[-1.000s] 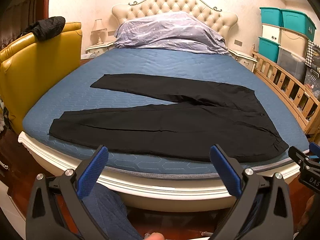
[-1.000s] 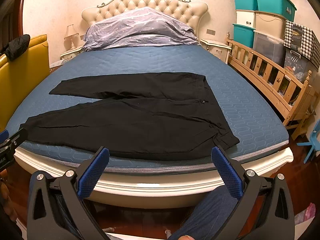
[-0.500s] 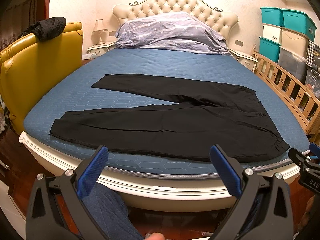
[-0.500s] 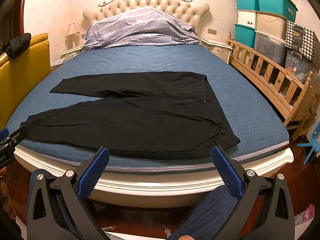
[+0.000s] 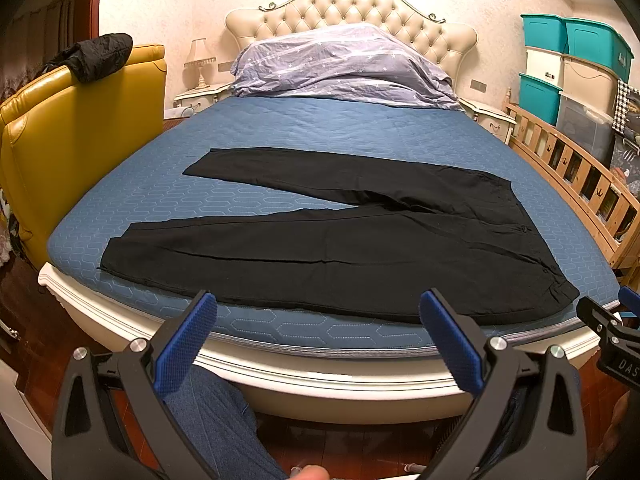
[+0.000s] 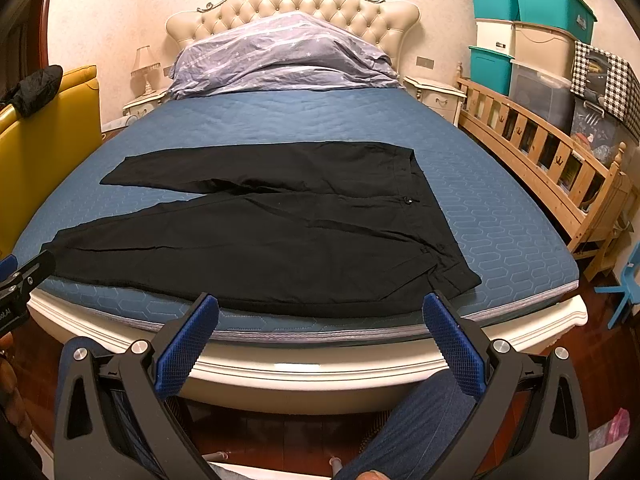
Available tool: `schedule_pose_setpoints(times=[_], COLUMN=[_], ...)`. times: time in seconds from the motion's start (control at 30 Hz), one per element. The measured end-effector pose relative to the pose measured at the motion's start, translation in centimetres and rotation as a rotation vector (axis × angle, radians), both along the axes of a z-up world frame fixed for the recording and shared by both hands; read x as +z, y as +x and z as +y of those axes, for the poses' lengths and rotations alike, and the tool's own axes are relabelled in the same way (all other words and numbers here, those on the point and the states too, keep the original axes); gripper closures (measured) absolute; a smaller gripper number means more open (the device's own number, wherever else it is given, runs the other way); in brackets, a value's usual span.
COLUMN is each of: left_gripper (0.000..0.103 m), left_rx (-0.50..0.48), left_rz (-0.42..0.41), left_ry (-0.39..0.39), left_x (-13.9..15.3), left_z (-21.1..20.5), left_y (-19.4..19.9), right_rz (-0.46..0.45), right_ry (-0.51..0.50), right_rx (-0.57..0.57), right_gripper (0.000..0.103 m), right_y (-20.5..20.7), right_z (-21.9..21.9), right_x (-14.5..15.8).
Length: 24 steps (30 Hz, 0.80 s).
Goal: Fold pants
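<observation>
Pants (image 5: pixel 340 248) lie flat on bed (image 5: pixel 280 132); both grippers (image 5: pixel 316 312) (image 6: pixel 320 312) gape empty. Thin fabric risks bunching or slipping if pinched unevenly.

Ahead of me a bed (image 5: pixel 168 184) with a blue quilted cover and tufted headboard (image 5: pixel 352 8); a starred pillow (image 5: pixel 340 68) leans on it. To my left a yellow armchair (image 5: pixel 68 128) with a black jacket (image 5: pixel 96 56) on top, to my right a wooden crib (image 6: pixel 532 148) and stacked bins (image 6: pixel 520 36)
</observation>
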<state>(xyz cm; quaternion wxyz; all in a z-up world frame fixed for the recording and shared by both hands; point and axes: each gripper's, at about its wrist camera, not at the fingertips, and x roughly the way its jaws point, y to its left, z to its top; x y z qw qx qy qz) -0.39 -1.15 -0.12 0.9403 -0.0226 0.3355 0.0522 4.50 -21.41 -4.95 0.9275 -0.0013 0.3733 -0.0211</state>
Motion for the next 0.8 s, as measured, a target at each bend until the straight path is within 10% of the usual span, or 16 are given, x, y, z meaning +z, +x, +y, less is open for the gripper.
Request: schedule_pose_setpoints(times=[0.8], left_gripper=[0.001], left_rx=[0.000], left_rz=[0.001], left_ry=[0.000], left_x=[-0.01], left_z=[-0.06], left_y=[0.02], right_rz=[0.006], right_ry=[-0.005], right_rx=[0.003], right_gripper=[0.004], right_y=[-0.09], right_z=[0.00], right_x=[-0.48])
